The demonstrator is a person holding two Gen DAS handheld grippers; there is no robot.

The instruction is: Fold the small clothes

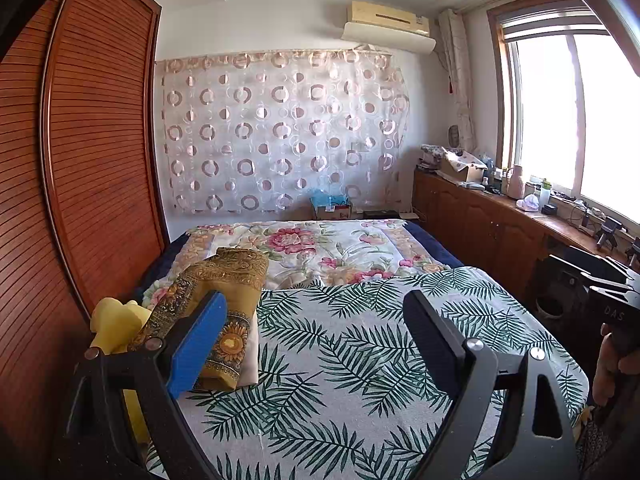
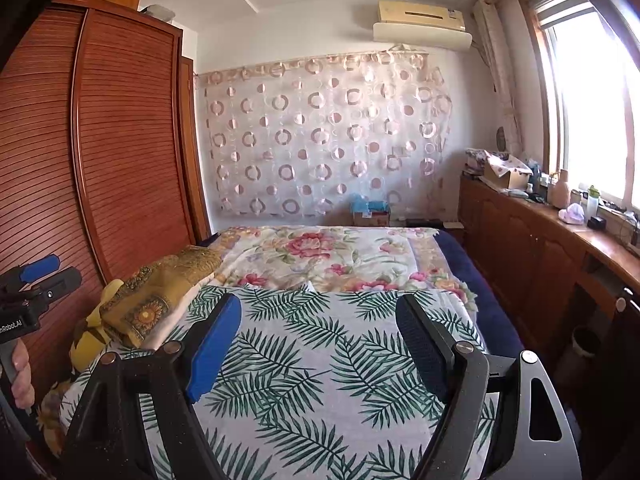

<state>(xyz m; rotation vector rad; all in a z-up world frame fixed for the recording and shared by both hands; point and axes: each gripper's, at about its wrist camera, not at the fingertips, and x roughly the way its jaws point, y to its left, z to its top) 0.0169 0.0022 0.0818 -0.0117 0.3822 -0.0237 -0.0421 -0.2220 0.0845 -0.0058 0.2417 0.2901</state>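
Landmark: leaf sheet (image 1: 360, 360) (image 2: 320, 360), spread flat over the near half of the bed.
Left gripper (image 1: 316, 332): released, jaws wide apart, nothing between them; held above the sheet, its blue finger pad (image 1: 198, 344) in front of the cloth stack.
Right gripper (image 2: 318, 336): released, jaws wide apart, nothing held; held above the sheet's middle.
Folded cloth (image 1: 228, 300) (image 2: 160, 296): mustard with sunflower border, lying folded at the sheet's left edge, on top of a white folded piece (image 1: 250, 356).
Yellow cloth (image 1: 116, 328) (image 2: 90, 340): crumpled, just left of the folded cloth, off the sheet's left edge.
Quilt (image 1: 320, 248) (image 2: 320, 252): floral, beyond the sheet's far edge.
Wardrobe (image 1: 92, 140) (image 2: 120, 140): louvred wood, left of the sheet.
Cabinet (image 1: 480, 220) (image 2: 520, 232): right of the sheet, under the window.
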